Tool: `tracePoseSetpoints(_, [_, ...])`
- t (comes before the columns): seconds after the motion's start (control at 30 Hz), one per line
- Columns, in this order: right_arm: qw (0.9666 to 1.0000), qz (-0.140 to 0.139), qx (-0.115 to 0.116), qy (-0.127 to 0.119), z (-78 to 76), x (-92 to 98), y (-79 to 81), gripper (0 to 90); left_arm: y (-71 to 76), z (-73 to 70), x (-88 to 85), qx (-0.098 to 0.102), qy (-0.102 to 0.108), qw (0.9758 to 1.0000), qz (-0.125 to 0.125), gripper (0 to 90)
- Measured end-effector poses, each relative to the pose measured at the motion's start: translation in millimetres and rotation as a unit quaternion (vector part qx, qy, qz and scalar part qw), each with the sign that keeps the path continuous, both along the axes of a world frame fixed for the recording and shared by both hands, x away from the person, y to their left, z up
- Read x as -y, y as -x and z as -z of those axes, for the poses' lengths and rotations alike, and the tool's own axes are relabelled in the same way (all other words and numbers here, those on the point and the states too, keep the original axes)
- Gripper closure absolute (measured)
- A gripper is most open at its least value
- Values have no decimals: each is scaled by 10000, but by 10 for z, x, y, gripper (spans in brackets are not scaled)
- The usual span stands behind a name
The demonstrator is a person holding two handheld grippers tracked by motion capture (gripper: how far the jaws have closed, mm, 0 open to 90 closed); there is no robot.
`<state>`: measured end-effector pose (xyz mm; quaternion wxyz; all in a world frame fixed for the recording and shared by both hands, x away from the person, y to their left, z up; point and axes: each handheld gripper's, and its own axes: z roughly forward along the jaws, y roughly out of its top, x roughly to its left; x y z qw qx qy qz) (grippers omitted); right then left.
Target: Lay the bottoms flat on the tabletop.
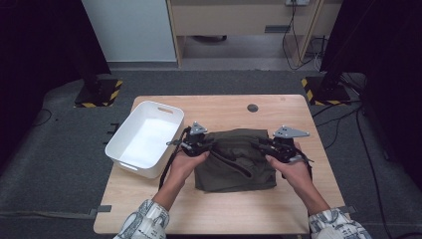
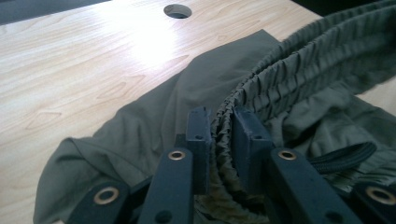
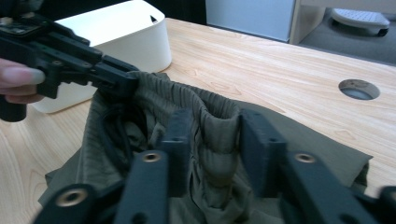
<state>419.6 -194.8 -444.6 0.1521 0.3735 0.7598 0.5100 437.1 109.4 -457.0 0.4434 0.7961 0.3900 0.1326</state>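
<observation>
Both forearms come in from below, angled inward. The left gripper (image 1: 195,143) has its 2 jaws clamped on gathered cloth between them. The right gripper (image 1: 279,146) has its 2 jaws apart, cloth loose between them.

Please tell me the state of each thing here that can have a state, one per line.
Trousers: folded on the table, elastic waistband lifted.
Left gripper: shut on the waistband.
Right gripper: jaws around a fold of the waistband, with gaps at both pads.
White bin: upright, empty.
</observation>
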Motion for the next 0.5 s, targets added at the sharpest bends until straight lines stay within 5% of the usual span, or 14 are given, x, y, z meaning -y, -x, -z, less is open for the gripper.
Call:
tracePoseSetpoints(0.3, [9995, -170, 56, 263, -16, -180, -27, 477, 205, -23, -2, 143, -37, 9998, 141, 781])
tracePoseSetpoints(0.5, [9987, -315, 2, 400, 21, -220, -40, 700, 276, -23, -46, 137, -18, 9997, 210, 772])
